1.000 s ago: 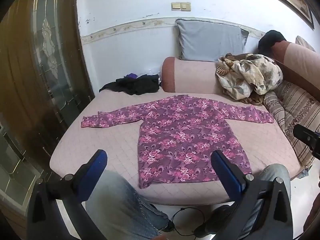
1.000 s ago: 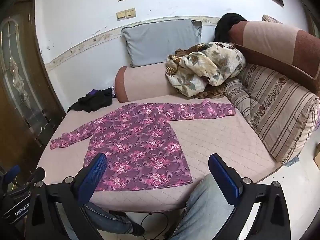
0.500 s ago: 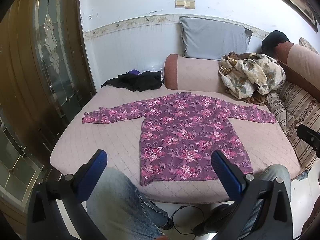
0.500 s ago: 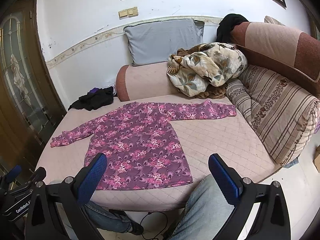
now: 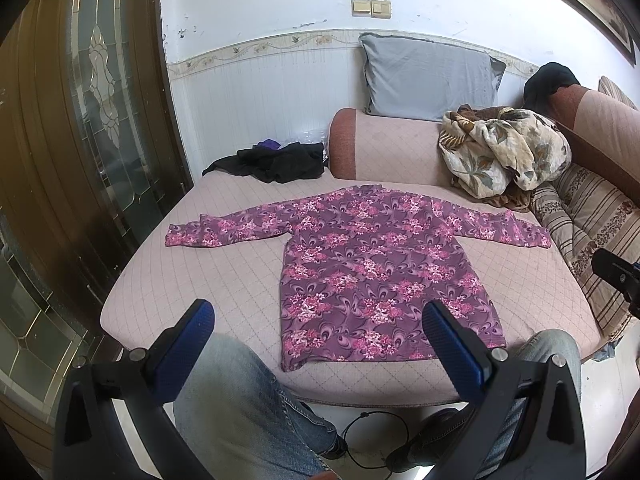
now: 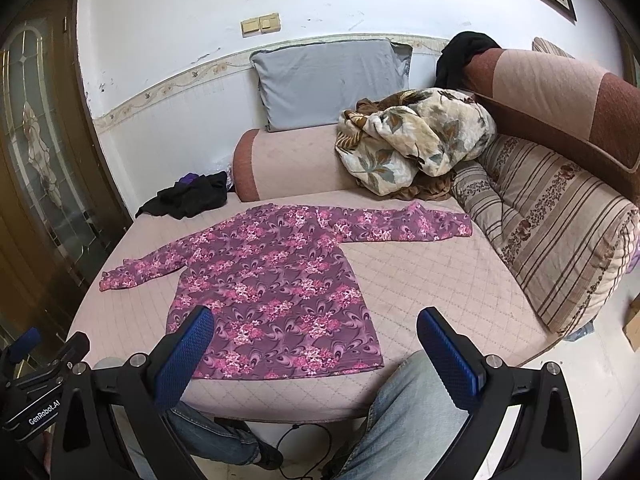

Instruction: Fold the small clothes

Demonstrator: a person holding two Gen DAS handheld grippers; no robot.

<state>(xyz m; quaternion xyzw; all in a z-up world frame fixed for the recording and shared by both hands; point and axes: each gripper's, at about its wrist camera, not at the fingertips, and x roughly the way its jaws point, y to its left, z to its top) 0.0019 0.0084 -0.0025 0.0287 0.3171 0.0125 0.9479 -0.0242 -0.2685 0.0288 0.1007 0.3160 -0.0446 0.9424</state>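
The purple flowery shirt (image 5: 372, 264) lies flat on the pink bed (image 5: 224, 280), with both long sleeves stretched out to the sides. Its bottom edge is close to the front of the bed, just past the person's knees (image 5: 248, 396) in blue jeans. No part of it is folded yet.

The left tongs (image 5: 318, 334) are spread wide and hold nothing. The right tongs (image 6: 314, 334) are spread wide too, and they are also empty. Both hang in the air in front of the bed, well apart from the shirt.

Compared with a second ago, little is different. The shirt has not moved at all. Both views have tipped up a bit, so more of the wall and the light switches (image 5: 371, 8) shows now, and the bed sits a little lower in the left view. The tongs were spread then, and they are spread the same way now.

So the folding looks like it has not started. The person seems to be getting ready and lining up. A good first move would likely be to pinch a sleeve, or a side of the shirt, and bring it over the middle.

A black pile of clothes (image 5: 276, 160) and a flowery blanket (image 5: 504, 152) sit at the back, away from the shirt.
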